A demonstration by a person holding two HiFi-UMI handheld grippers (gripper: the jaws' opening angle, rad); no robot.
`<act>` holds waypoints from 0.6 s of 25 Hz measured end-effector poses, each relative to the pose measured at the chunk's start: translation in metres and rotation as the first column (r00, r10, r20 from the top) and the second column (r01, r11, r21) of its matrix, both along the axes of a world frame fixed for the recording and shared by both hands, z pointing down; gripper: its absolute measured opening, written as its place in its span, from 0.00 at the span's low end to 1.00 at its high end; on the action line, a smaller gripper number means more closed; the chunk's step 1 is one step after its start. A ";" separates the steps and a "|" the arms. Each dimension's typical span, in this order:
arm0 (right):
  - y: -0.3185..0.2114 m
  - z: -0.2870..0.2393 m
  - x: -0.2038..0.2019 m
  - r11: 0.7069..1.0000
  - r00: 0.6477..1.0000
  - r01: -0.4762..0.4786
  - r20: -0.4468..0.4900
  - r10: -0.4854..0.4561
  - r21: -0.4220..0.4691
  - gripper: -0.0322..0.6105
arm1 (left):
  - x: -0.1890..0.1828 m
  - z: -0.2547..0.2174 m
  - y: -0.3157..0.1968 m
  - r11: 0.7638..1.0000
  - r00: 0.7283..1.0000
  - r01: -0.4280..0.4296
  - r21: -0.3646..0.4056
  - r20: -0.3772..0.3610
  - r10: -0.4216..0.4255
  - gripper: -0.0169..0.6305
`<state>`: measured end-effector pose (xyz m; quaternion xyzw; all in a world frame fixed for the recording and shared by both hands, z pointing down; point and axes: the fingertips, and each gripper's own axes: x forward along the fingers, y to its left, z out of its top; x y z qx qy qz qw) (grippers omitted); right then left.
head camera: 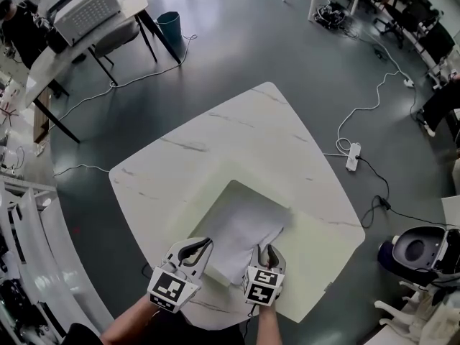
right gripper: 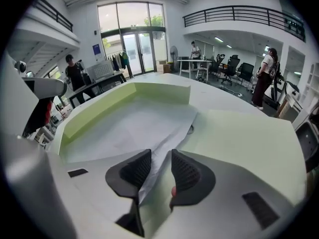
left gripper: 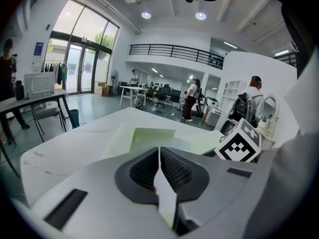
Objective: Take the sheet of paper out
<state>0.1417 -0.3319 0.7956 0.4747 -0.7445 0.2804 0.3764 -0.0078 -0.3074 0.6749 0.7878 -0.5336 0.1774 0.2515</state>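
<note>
The left gripper [left gripper: 159,152] has its two jaws pressed together, with a thin pale layer pinched between the pads. This layer is whitish and becomes a little green toward the camera. It seems to be the near edge of the sheet of paper [head camera: 243,237], but from this view it might also be the lip of the folder [head camera: 320,244]; I cannot say for sure.

The right gripper [right gripper: 160,157] has its jaws a little apart. A raised fold of the paper runs up between them, close to the left pad, but the pads do not squeeze it.

In the head view both grippers sit side by side at the near edge of the folder, the left one at the near left corner of the paper and the right one over its near right part. Each one carries a marker cube [left gripper: 240,142].

The paper is white and slightly wrinkled. It lies inside the open pocket of the pale green folder, and its near part comes out toward the grippers. The folder lies flat on a white marble-pattern table [head camera: 237,131].

Around the table is a dark grey floor [head camera: 237,42] with a white power strip [head camera: 353,157] and cables to the right.
</note>
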 end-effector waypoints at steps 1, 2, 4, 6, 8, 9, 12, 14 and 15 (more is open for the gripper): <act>-0.001 0.000 0.001 1.000 1.000 -0.004 -0.007 0.004 0.002 0.26 | -0.001 0.001 0.000 1.000 1.000 0.000 -0.002 -0.001 0.000 0.07; -0.002 0.001 0.002 1.000 1.000 -0.007 -0.014 0.008 0.003 0.22 | -0.001 0.002 -0.001 1.000 1.000 0.000 -0.003 -0.003 0.000 0.07; -0.003 0.002 0.004 1.000 1.000 -0.012 -0.022 0.012 0.006 0.17 | -0.001 0.004 -0.001 1.000 1.000 0.001 -0.006 -0.005 -0.001 0.07; -0.004 0.001 0.006 1.000 1.000 -0.015 -0.028 0.015 0.010 0.15 | 0.000 0.004 -0.001 1.000 1.000 0.002 -0.007 -0.006 -0.002 0.07; -0.005 0.001 0.009 1.000 0.999 -0.023 -0.032 0.023 0.015 0.11 | 0.001 0.004 -0.001 1.000 1.000 0.004 -0.007 -0.006 -0.004 0.07; -0.005 0.001 0.010 0.999 0.999 -0.026 -0.034 0.027 0.018 0.09 | 0.000 0.004 -0.001 1.000 1.000 0.005 -0.008 -0.006 -0.005 0.07; -0.005 0.001 0.009 0.999 0.999 -0.029 -0.035 0.030 0.022 0.08 | -0.001 0.005 0.000 1.000 1.000 0.009 -0.007 -0.005 -0.009 0.07; -0.005 0.001 0.010 0.999 0.999 -0.032 -0.031 0.033 0.021 0.08 | -0.001 0.005 0.000 1.000 1.000 0.009 -0.007 -0.003 -0.009 0.07; -0.005 0.001 0.010 0.999 0.999 -0.034 -0.027 0.035 0.021 0.08 | -0.001 0.005 0.001 1.000 1.000 0.008 -0.006 -0.002 -0.008 0.07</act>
